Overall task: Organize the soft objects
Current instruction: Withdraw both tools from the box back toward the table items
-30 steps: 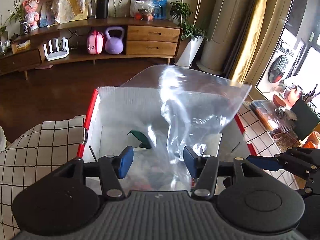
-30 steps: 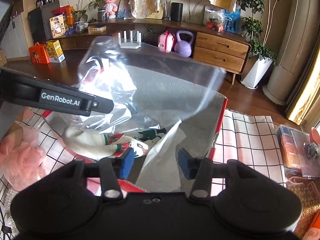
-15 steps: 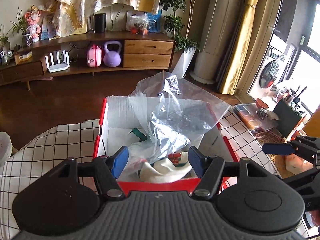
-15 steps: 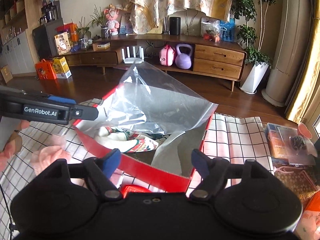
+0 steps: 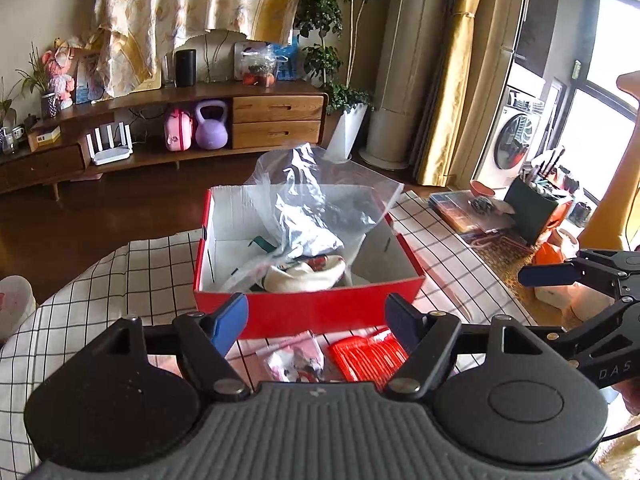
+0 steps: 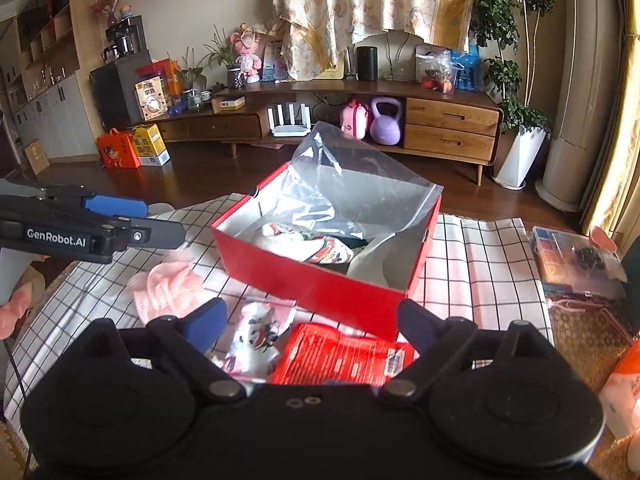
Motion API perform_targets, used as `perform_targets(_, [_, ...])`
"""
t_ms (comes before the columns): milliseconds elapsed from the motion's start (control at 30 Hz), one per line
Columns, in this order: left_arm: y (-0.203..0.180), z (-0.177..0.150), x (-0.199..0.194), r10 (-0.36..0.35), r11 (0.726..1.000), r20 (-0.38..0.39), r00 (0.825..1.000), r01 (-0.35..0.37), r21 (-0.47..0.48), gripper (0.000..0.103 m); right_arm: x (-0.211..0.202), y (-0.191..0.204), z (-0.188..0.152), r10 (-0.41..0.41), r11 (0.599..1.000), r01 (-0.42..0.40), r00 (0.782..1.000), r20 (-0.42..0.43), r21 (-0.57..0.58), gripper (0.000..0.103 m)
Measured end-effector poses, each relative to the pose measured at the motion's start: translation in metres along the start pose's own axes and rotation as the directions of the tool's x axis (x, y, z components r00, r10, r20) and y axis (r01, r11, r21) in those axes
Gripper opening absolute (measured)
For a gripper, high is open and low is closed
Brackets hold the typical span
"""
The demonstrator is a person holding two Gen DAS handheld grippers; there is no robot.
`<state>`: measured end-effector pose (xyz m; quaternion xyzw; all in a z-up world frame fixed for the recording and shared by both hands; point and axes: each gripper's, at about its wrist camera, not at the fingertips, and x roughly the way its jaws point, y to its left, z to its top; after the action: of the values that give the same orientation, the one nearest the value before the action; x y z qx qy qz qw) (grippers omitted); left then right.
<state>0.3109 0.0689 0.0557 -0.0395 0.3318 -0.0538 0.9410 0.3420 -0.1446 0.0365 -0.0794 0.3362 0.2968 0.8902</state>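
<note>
A red box (image 5: 304, 308) (image 6: 320, 284) stands on the checked tablecloth. In it lies a clear plastic bag (image 5: 316, 208) (image 6: 352, 196) holding a white and red soft item (image 5: 304, 276) (image 6: 316, 248). My left gripper (image 5: 316, 320) is open and empty, just in front of the box. My right gripper (image 6: 312, 320) is open and empty, also in front of the box. Between the grippers and the box lie a small pink-white packet (image 5: 296, 360) (image 6: 256, 336) and a red packet (image 5: 368, 356) (image 6: 340, 356). A pink fluffy item (image 6: 168, 284) lies left of the box.
The checked tablecloth (image 5: 100, 288) (image 6: 480, 256) covers the table. A plastic organiser case (image 5: 464, 212) (image 6: 568, 260) lies at the right edge. An orange-white package (image 6: 624, 392) sits at the near right. A wooden sideboard (image 5: 200, 120) stands across the room.
Both grippers have opened, let go of the clear bag and pulled back and up from the box. The bag now rests in the box.
</note>
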Motion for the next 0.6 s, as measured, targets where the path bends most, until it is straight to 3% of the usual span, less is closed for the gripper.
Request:
perform_targets(100, [-0.005, -0.013, -0.015, -0.003, 1.0, -0.001, 1.0, 0.003, 0.0, 0.084, -0.013, 0.006, -0.015, 0.011, 1.0, -0.011, 1.0, 0.006, 0.007, 0.096])
perform_targets(367, [-0.011, -0.054, -0.044, -0.028, 0.999, -0.011, 1.0, 0.028, -0.035, 0.084, -0.038, 0.022, -0.064, 0.016, 1.0, -0.016, 1.0, -0.002, 0.009, 0.097])
perform_targets(433, [-0.011, -0.066, -0.05, -0.036, 0.998, -0.014, 0.999, 0.036, -0.044, 0.088, -0.043, 0.024, -0.076, 0.015, 1.0, -0.015, 1.0, 0.001, 0.017, 0.097])
perform_targets(500, [-0.012, -0.077, -0.056, -0.027, 0.999, -0.015, 1.0, 0.027, -0.044, 0.1, -0.045, 0.024, -0.088, 0.015, 0.999, -0.014, 1.0, -0.002, 0.032, 0.097])
perform_targets(600, [-0.014, -0.093, -0.066, -0.01, 0.999, -0.008, 1.0, 0.01, -0.042, 0.101, -0.048, 0.023, -0.105, 0.009, 0.999, -0.009, 1.0, -0.007, 0.051, 0.097])
